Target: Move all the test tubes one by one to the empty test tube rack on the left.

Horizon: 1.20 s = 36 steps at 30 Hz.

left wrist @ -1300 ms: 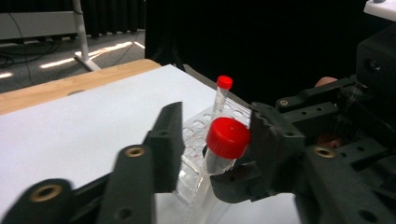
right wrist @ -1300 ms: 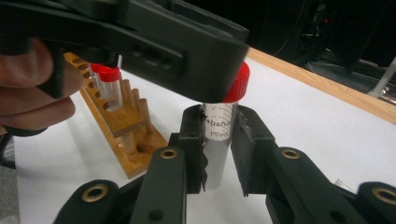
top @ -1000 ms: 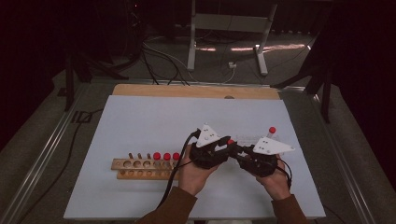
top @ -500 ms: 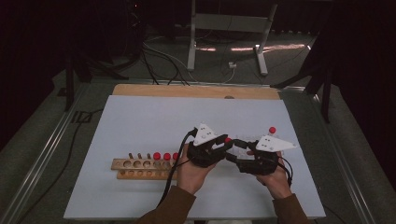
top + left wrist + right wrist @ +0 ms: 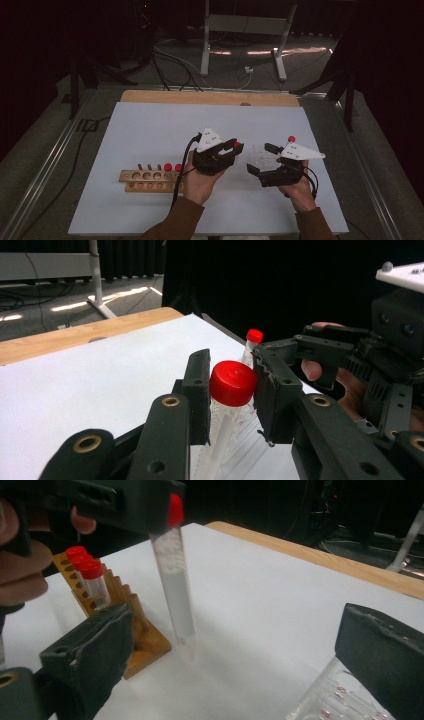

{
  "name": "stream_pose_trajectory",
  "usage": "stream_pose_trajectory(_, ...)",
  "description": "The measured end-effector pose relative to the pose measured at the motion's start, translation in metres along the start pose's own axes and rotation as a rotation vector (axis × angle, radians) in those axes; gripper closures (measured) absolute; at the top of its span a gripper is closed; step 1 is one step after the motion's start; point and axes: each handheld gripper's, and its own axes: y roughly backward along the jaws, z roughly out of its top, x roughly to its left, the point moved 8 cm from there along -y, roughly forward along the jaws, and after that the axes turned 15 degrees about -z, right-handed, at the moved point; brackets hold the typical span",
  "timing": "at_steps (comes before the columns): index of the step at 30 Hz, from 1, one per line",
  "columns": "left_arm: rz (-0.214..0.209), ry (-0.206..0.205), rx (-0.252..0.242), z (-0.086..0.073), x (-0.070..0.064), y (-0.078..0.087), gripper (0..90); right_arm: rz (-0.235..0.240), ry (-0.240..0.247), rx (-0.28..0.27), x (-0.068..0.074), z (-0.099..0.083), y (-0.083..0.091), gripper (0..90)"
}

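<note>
My left gripper (image 5: 234, 147) is shut on a clear tube with a red cap (image 5: 233, 381) and holds it upright above the white table; the tube's body (image 5: 172, 580) hangs free of the surface. My right gripper (image 5: 261, 160) stands open to its right, jaws wide apart around a clear plastic tray (image 5: 260, 150). In the right gripper view its jaws (image 5: 235, 645) hold nothing. A second red-capped tube (image 5: 253, 337) stands behind the right gripper, its cap (image 5: 291, 139) showing above the grey plate.
A wooden rack (image 5: 147, 181) lies left of my left hand with red-capped tubes (image 5: 87, 572) at its right end and several open holes. A wooden strip (image 5: 210, 97) edges the table's far side. Cables and a stand are on the floor beyond.
The two grippers were close together around the tube. The right gripper has drawn away to the right with its jaws open, and the tube stays in the left gripper.
</note>
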Motion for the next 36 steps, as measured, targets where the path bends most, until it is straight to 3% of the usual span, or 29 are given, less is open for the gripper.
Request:
stream_pose_trajectory(15,0.028,0.032,-0.056,0.013,0.017,0.022,70.7,-0.023,-0.019,-0.020,-0.012,0.003,0.008,0.0)
stream_pose_trajectory(36,0.092,0.014,-0.067,0.020,0.034,0.065,70.6,-0.039,-0.037,-0.035,-0.022,0.005,0.015,0.0)
